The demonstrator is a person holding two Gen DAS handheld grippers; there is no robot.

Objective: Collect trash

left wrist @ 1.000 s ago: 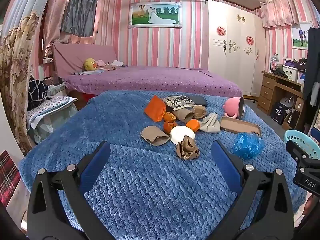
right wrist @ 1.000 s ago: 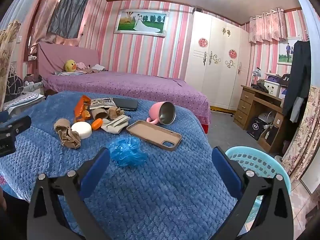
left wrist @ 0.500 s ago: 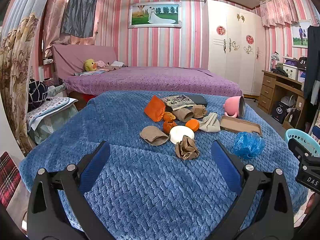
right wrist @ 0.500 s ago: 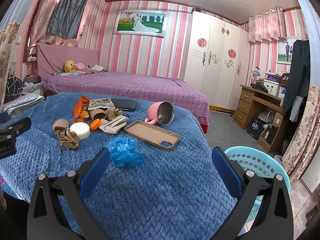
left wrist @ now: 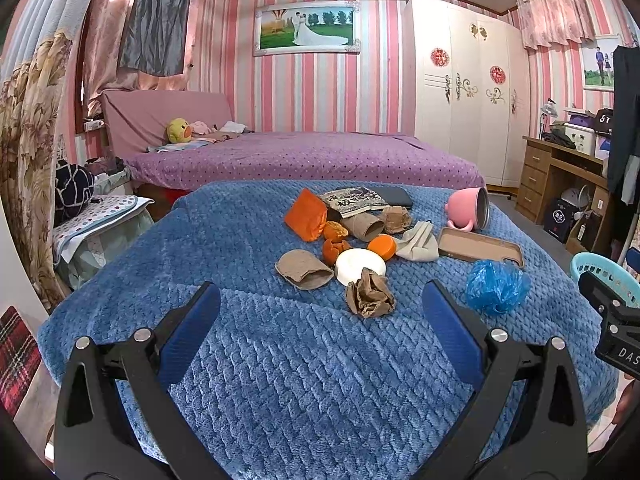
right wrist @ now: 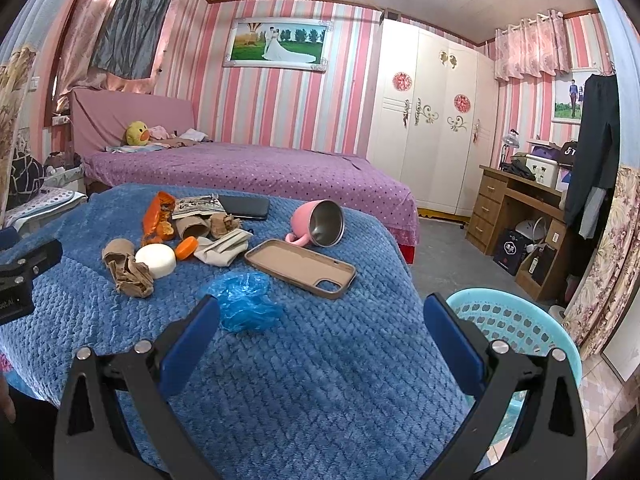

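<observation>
Litter lies on a blue blanket [left wrist: 280, 380]: a crumpled brown paper wad [left wrist: 370, 294], a flattened cardboard tube [left wrist: 304, 269], a white round lid [left wrist: 360, 265], orange peel pieces [left wrist: 335, 248], an orange wrapper [left wrist: 306, 214] and a crumpled blue plastic bag [left wrist: 496, 286]. My left gripper [left wrist: 320, 316] hovers open over the blanket, short of the paper wad. In the right wrist view my right gripper [right wrist: 320, 316] is open too, with the blue plastic bag [right wrist: 246, 300] just beyond its left finger. A light blue basket [right wrist: 516, 328] stands on the floor by the bed's right edge.
Among the litter lie a pink mug [right wrist: 320, 226] on its side, a tan phone case [right wrist: 300, 266], a dark phone [right wrist: 244, 207], a printed packet [left wrist: 354, 200] and a pale cloth [left wrist: 418, 242]. Behind is a purple bed [left wrist: 304, 160]; a wooden desk [right wrist: 520, 216] stands at the right.
Both grippers have crept slightly forward toward the pile; the litter looks a little nearer in both views. Jaws stay open and nothing on the blanket has moved.
</observation>
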